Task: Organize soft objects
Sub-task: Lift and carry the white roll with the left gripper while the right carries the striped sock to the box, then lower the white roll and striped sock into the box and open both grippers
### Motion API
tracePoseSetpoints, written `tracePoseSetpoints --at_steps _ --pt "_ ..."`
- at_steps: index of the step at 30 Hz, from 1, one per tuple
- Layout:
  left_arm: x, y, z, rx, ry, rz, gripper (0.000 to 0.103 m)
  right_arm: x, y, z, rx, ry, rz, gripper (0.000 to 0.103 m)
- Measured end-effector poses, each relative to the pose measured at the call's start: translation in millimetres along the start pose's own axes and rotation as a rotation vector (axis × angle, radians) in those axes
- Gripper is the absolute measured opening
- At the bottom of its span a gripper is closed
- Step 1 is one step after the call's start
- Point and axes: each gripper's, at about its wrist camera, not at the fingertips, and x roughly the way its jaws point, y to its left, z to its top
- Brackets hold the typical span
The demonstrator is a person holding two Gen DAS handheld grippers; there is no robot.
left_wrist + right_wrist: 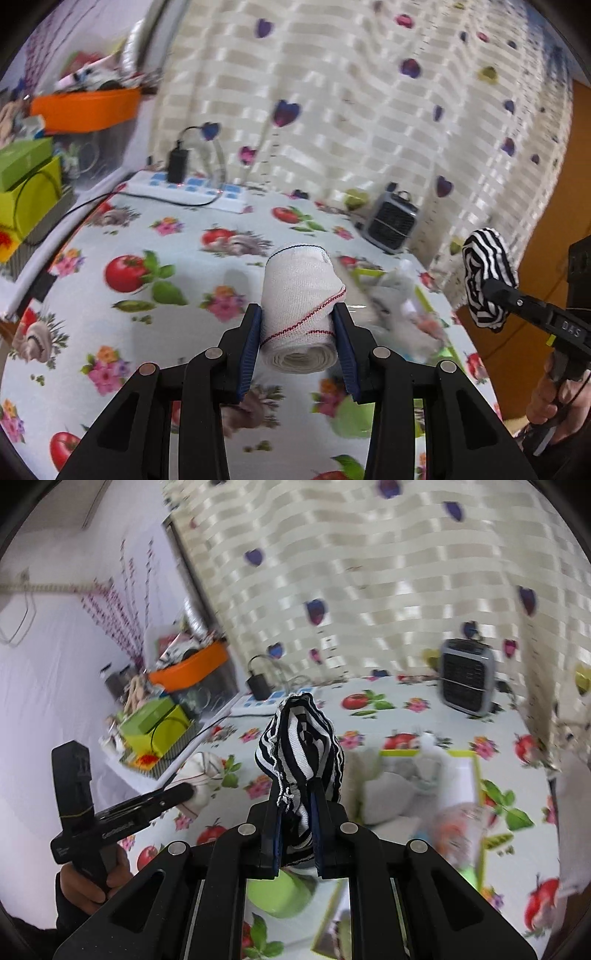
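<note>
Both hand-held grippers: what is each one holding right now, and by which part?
The left hand-held gripper clamps the white rolled gauze bandage with red stitching across its sides near one end. The right hand-held gripper pinches the black-and-white striped fabric piece at its lower edge.

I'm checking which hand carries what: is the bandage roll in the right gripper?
No: the white bandage roll sits between the left gripper jaws, while the right gripper grips a black-and-white striped cloth.
</note>
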Motion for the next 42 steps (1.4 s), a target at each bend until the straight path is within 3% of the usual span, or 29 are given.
tracePoseSetpoints --at_steps 9,18,26,37,40,42 --pt "9.5 -66.2 2.0 0.100 0.017 -0.087 0.038 -31.4 -43.7 -10.3 0.093 -0.054 -0.051 0.013" --pt "39.4 -121.4 -14.5 0.180 0.091 -0.176 0.038 -32.9 -78.6 -28.6 0.156 -0.021 -0.092 0.013" --pt "68.4 -139.0 -28.4 0.201 0.172 -0.205 0.038 -11.3 -101.8 -45.2 0.202 0.051 -0.109 0.013" --pt "90.0 -147.7 -13.2 0.205 0.168 -0.184 0.038 27.4 -118.9 -41.7 0.209 0.116 -0.144 0.014" --pt "96.2 -151.1 -9.1 0.206 0.171 -0.184 0.038 35.4 -119.6 -47.0 0.193 0.158 -0.170 0.017" --pt "100.9 -153.9 -7.2 0.208 0.175 -0.183 0.038 34.7 -118.0 -49.7 0.174 0.161 -0.191 0.026"
